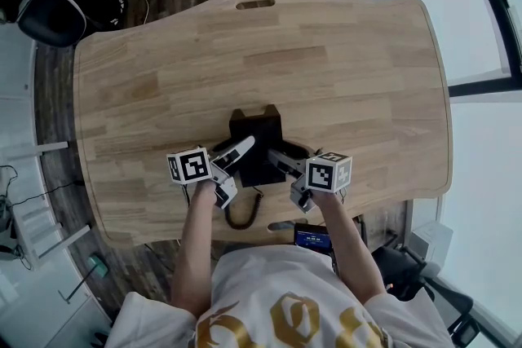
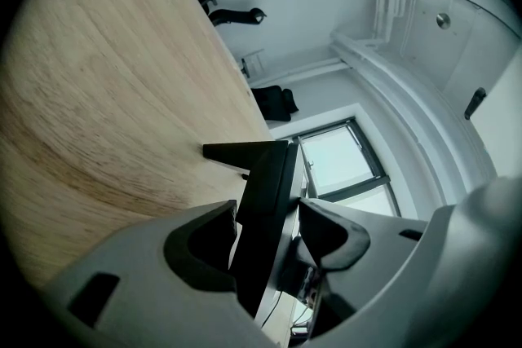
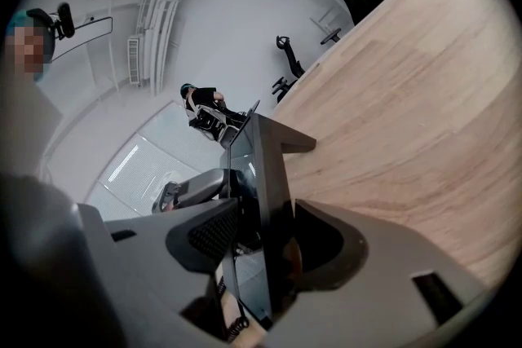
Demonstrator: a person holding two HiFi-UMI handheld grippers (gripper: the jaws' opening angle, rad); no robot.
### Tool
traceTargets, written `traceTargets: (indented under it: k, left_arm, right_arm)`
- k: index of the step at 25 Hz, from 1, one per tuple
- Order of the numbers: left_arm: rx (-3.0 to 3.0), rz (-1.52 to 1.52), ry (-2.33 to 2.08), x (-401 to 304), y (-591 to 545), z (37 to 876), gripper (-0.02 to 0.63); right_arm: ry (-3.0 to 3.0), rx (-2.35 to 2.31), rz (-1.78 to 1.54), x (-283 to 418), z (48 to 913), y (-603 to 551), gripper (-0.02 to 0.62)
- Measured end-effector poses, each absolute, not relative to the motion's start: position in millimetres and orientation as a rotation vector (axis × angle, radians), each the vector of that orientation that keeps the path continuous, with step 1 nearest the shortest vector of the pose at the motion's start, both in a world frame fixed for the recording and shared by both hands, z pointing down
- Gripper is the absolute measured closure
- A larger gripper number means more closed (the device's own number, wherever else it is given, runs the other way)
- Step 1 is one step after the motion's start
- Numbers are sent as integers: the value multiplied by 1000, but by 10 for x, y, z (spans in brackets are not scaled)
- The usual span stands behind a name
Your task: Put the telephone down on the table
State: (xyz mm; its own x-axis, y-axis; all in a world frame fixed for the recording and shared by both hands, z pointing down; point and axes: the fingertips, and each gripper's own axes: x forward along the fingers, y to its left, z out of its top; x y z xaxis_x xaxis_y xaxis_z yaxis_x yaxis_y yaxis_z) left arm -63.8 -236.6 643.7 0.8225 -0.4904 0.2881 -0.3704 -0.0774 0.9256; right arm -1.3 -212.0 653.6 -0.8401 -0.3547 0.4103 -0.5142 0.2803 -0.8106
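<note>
The left hand-held gripper [image 1: 231, 173] comes in from the near left. Its own view shows its jaws [image 2: 267, 228] pressed against both faces of a dark flat panel, the left edge of the telephone [image 2: 265, 175].

The telephone [image 1: 257, 134] sits between the two grippers, over the near middle of the desk [image 1: 326, 53], with its far end pointing away from the person. Its coiled cord [image 1: 241, 216] trails off the near end and loops toward the desk's near edge. Both gripper views show the body tilted, its far corner low over the wood. Whether that corner touches the desk I cannot tell.

The right hand-held gripper [image 1: 287, 179] mirrors the left from the near right. Its jaws [image 3: 265, 236] are closed on the glossy right edge of the telephone [image 3: 263, 167].

As I judge it, the task is well on but not finished. The telephone is over the desk and close to it, yet both grippers grip it and its near end seems raised. What remains is to lower it until it lies flat, then open both pairs of jaws and draw them clear.
</note>
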Motion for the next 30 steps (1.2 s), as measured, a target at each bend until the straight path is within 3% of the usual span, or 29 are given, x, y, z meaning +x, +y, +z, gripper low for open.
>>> traceTargets:
  k: [3, 25, 28, 30]
  left_arm:
    - [1716, -76, -740, -665, -2377, 6440, 363]
    - [1894, 27, -981, -905, -2274, 5934, 362]
    - [1960, 63, -1032, -943, -2221, 5771, 362]
    - [1997, 75, -1049, -950, -2165, 5663, 362]
  right_arm:
    - [-2375, 831, 1611, -8, 6527, -2123, 397]
    - [-2384, 1124, 1327, 359, 6175, -1926, 397]
    - [-2404, 1203, 1212, 391, 6019, -1906, 415]
    - [-2419, 1289, 1133, 446, 5893, -1899, 492]
